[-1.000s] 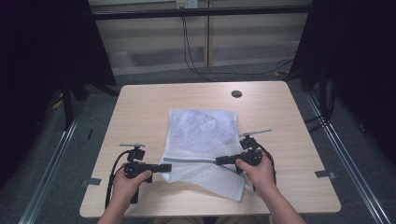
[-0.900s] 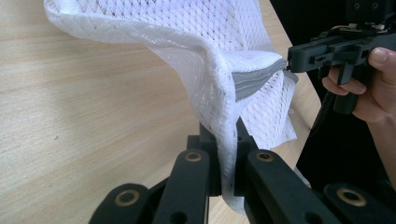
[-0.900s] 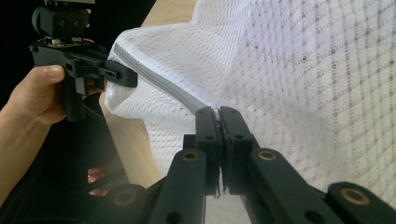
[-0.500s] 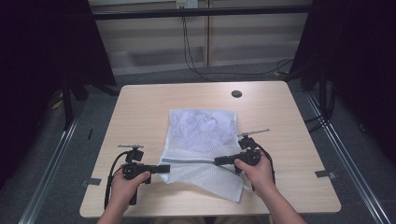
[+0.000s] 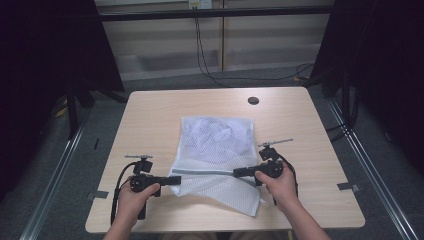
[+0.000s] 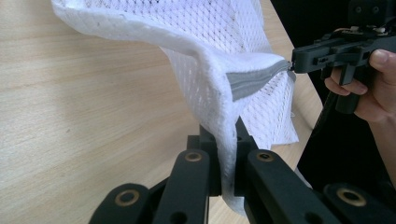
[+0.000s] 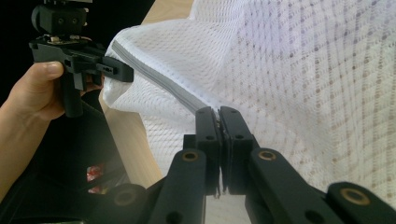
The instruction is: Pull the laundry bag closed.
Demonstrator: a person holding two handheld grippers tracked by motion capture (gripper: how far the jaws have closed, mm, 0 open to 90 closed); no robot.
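A white mesh laundry bag (image 5: pixel 215 142) lies on the wooden table (image 5: pixel 150 115), its near edge lifted and stretched between my two grippers. A grey zipper (image 5: pixel 205 171) runs along that edge. My left gripper (image 5: pixel 176 179) is shut on the bag's fabric at the zipper's left end; in the left gripper view its jaws (image 6: pixel 225 144) pinch a fold of mesh (image 6: pixel 210 28). My right gripper (image 5: pixel 238 173) is shut on the zipper's right end, and the right gripper view (image 7: pixel 218 114) shows the grey zipper (image 7: pixel 159 81) running from its tips to the left gripper (image 7: pixel 126 72).
A small black round disc (image 5: pixel 253 100) sits near the table's far edge. Black cables (image 5: pixel 205 55) hang down the wall behind. Dark curtains and metal floor rails (image 5: pixel 365 160) flank the table. Bare wood lies on both sides of the bag.
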